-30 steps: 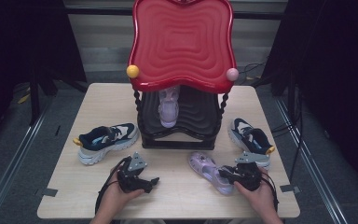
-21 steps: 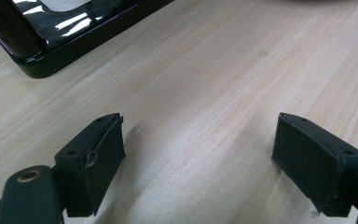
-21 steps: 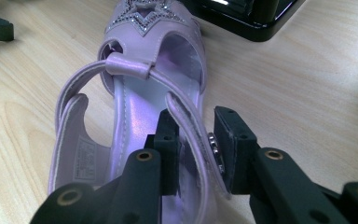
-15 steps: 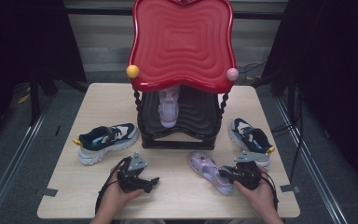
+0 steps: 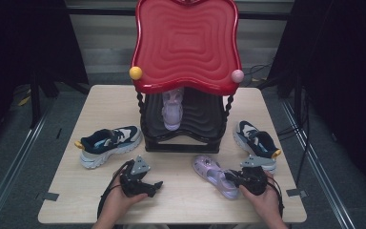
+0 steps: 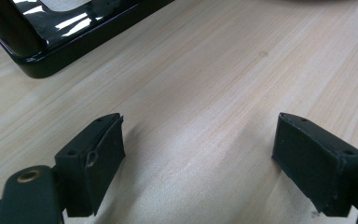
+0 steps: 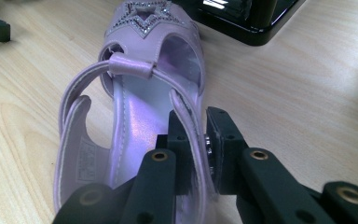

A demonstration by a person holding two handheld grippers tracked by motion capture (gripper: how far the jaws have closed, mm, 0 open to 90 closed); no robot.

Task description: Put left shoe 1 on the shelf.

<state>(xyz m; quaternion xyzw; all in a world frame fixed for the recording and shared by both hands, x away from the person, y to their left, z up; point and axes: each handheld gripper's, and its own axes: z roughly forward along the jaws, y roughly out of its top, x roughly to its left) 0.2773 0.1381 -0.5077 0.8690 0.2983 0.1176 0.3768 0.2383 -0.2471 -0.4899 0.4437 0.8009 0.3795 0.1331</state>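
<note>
Wooden table (image 5: 76, 200) is being used as the work surface. A purple sandal (image 7: 135, 116), lying before the black-and-red shoe rack (image 5: 186, 138), is being pinched by its side strap in the right tool (image 7: 198, 140), probably for lifting onto the rack. Its jaws have just been closing on that strap. The left tool (image 6: 198, 154) is being held spread and empty, unmoved since earlier.

The red canopy (image 5: 186, 43) hides the heel end of the lilac sandal (image 5: 172, 109) standing in the black shoe rack (image 5: 181, 143). In the left gripper view, that rack (image 6: 70, 32) is cut off at the top edge.
</note>
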